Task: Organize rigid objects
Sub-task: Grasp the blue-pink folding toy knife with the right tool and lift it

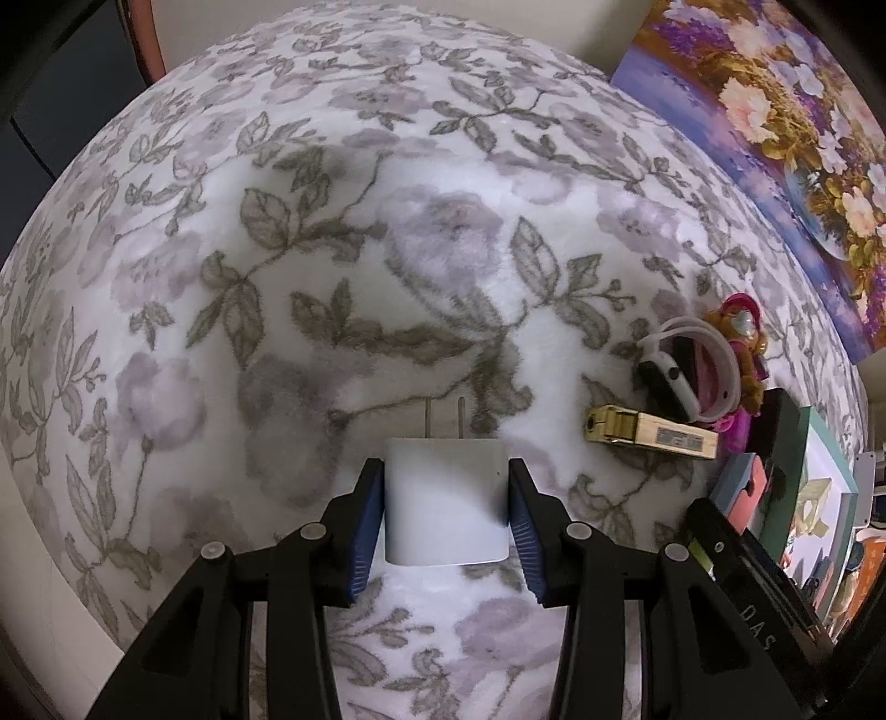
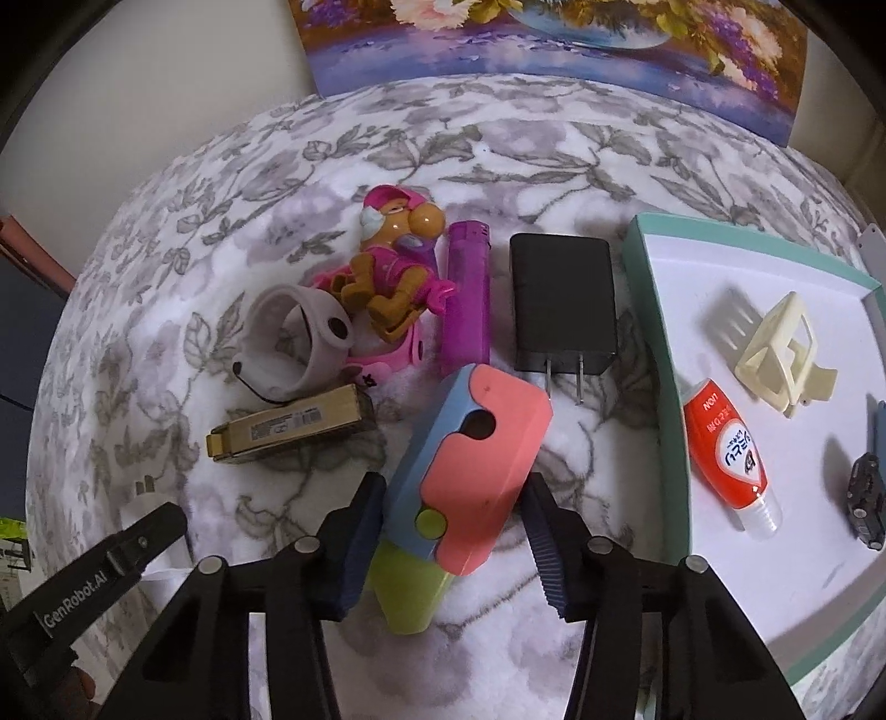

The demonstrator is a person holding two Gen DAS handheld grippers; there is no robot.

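My left gripper (image 1: 446, 512) is shut on a white plug charger (image 1: 446, 501), prongs pointing forward, just above the floral blanket (image 1: 332, 249). My right gripper (image 2: 451, 531) stands around a coral, blue and lime toy gadget (image 2: 470, 471) lying on the blanket; the right pad touches it, a small gap shows at the left pad. Ahead lie a black charger (image 2: 562, 302), a purple lighter (image 2: 465, 299), a pink dog figure (image 2: 387, 277), a white-strapped watch (image 2: 293, 343) and a tan box (image 2: 288, 429). A teal-rimmed white tray (image 2: 659, 354) is at right.
The tray holds a red tube (image 2: 725, 448), a cream hair clip (image 2: 775, 349) and a small dark car (image 2: 866, 498). A flower painting (image 2: 554, 50) leans on the wall behind. In the left wrist view the watch (image 1: 681, 371), tan box (image 1: 653, 435) and figure (image 1: 739, 338) lie to the right.
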